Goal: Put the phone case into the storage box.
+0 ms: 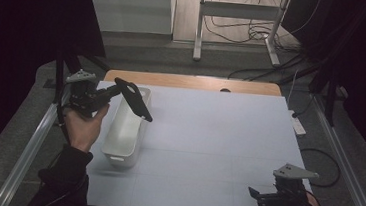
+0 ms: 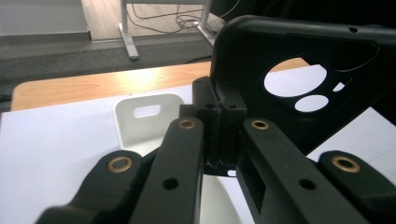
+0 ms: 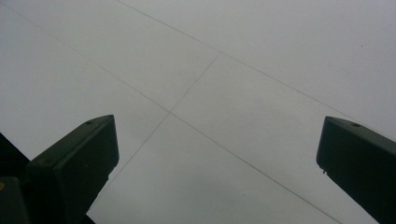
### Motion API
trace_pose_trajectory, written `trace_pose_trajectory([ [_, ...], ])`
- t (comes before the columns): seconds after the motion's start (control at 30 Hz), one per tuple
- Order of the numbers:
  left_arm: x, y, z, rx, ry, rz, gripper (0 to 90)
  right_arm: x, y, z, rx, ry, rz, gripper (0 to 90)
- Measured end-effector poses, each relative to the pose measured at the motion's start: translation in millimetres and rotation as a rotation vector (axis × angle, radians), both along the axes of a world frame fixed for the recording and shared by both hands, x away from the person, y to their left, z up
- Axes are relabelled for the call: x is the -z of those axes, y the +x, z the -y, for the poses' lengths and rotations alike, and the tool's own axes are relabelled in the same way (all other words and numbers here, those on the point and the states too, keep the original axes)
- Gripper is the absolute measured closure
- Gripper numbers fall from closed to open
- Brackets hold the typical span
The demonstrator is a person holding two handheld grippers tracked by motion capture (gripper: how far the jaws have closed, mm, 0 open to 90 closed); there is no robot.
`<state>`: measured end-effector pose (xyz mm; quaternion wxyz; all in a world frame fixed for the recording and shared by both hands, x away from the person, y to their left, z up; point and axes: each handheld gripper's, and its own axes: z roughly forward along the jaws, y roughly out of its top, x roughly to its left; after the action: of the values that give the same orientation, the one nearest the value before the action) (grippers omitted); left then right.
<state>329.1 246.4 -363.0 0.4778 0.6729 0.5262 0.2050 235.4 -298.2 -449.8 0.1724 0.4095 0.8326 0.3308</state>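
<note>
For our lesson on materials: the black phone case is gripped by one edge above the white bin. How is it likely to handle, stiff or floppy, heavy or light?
The black phone case juts from the left claw without drooping, so probably fairly stiff. It is a thin shell with camera cut-outs, so likely light. Pinched at one edge over the white bin, it might pivot if knocked.

A phone case (image 1: 133,99) hung in the left tongs (image 1: 113,92) above a bin (image 1: 123,148), which sat at the left side of the worktop (image 1: 218,136). The right tongs (image 1: 258,197) lay well apart, near the front right corner.
</note>
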Motion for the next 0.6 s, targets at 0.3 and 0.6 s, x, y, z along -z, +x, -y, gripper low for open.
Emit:
trace_pose_trajectory([
  [0.3, -0.5, 4.4, -8.2, -0.033, 0.011, -0.008, 88.7, 0.1, -0.1, -0.6, -0.005, -0.003, -0.001, 0.0],
  [0.6, 4.9, 12.5, -16.0, -0.075, 0.022, -0.030, 88.7, 0.3, -0.1, -1.4, -0.010, -0.009, -0.003, 0.0],
])
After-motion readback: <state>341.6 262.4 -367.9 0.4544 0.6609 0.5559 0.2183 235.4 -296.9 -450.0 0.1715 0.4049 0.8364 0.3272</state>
